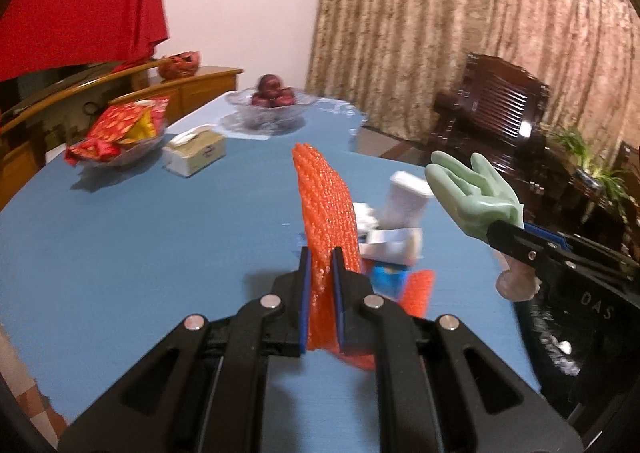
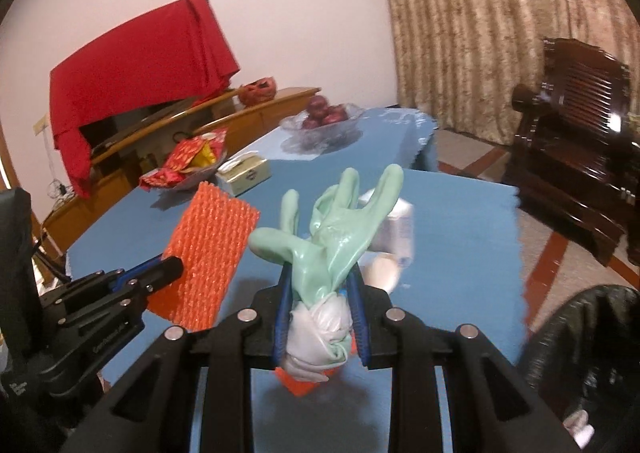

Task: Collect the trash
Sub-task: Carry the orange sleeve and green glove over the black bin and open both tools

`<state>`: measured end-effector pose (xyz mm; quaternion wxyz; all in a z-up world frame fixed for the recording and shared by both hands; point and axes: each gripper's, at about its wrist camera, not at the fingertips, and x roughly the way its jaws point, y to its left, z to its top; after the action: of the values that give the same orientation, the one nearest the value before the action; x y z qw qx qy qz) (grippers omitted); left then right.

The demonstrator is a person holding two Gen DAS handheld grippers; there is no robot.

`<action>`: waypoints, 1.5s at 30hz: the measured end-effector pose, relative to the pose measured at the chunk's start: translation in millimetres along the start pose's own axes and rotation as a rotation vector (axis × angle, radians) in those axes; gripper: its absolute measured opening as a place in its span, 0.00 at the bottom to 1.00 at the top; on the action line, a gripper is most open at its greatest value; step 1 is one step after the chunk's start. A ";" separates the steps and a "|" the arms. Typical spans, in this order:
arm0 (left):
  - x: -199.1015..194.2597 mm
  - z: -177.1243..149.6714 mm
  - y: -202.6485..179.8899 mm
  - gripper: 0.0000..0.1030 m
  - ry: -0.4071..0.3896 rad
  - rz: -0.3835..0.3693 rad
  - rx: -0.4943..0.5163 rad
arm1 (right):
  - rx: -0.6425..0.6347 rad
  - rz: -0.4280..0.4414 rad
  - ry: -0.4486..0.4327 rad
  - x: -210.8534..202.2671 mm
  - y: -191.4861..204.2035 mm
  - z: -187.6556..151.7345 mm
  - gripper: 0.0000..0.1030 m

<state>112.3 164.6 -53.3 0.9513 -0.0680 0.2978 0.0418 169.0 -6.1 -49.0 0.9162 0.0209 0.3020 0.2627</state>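
We cannot make out the small heap of white scraps (image 1: 394, 221) on the blue table (image 1: 140, 237): it is blurred and partly hidden behind the orange foam net (image 1: 326, 209). A blue packet (image 1: 386, 279) below it is half covered too, and a second orange piece (image 1: 418, 291) shows only as a strip. The black bin (image 2: 588, 357) is cut off at the lower right corner, with something pale inside that we cannot identify.

Our left gripper (image 1: 321, 261) is clamped tight on the foam net, a stiff, ribbed mesh sheet standing upright between the blue pads, clear of the table. Our right gripper (image 2: 320, 285) is pinched on a pale green rubber glove (image 2: 336, 229); its smooth, glossy fingers splay upward and its whitish inside-out cuff bunches between the jaws.

Further back stand a glass bowl of dark red fruit (image 2: 324, 115), a tissue box (image 2: 244, 171) and a dish of red and yellow wrappers (image 2: 188, 163). The table's near right edge looks ragged, and beyond it lies open tiled floor (image 2: 560, 253) before a dark wooden chair (image 2: 580, 125).
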 end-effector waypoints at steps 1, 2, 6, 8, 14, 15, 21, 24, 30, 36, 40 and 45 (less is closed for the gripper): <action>-0.5 0.4 -10.1 0.09 -0.002 -0.017 0.009 | 0.009 -0.012 -0.007 -7.5 -7.4 -1.2 0.26; -1.0 0.3 -16.1 0.09 -0.002 -0.026 0.016 | 0.016 -0.022 -0.012 -13.5 -13.5 -2.3 0.26; -2.4 0.1 -52.5 0.09 -0.003 -0.090 0.055 | 0.043 -0.067 -0.033 -36.2 -39.5 -6.9 0.26; -2.0 -0.3 -68.1 0.09 0.000 -0.120 0.068 | 0.062 -0.096 -0.045 -49.8 -56.0 -10.2 0.26; -0.1 -5.4 -123.5 0.09 0.006 -0.206 0.137 | 0.106 -0.173 -0.067 -85.0 -99.5 -21.1 0.26; 0.5 -6.5 -134.7 0.09 0.007 -0.221 0.150 | 0.111 -0.183 -0.068 -90.0 -105.7 -23.8 0.26; 8.1 -14.0 -188.7 0.09 0.019 -0.296 0.212 | 0.156 -0.268 -0.075 -120.0 -151.2 -40.7 0.26; 13.5 -20.3 -213.9 0.09 0.029 -0.329 0.241 | 0.181 -0.310 -0.074 -135.5 -174.7 -51.7 0.26; 25.2 -34.1 -261.3 0.09 0.060 -0.394 0.294 | 0.240 -0.395 -0.053 -155.6 -216.6 -77.2 0.26; 36.0 -45.4 -296.3 0.09 0.076 -0.442 0.342 | 0.289 -0.451 -0.033 -167.7 -246.2 -94.4 0.26; 43.3 -51.1 -313.8 0.09 0.087 -0.467 0.355 | 0.310 -0.475 -0.025 -171.5 -259.1 -101.7 0.26; 53.4 -58.1 -325.8 0.14 0.118 -0.500 0.357 | 0.303 -0.503 -0.003 -169.7 -268.1 -108.7 0.26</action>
<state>162.5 -163.9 -97.1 0.9101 0.0266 0.3290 -0.2506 118.0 -333.9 -98.6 0.9394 0.0827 0.3319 -0.0207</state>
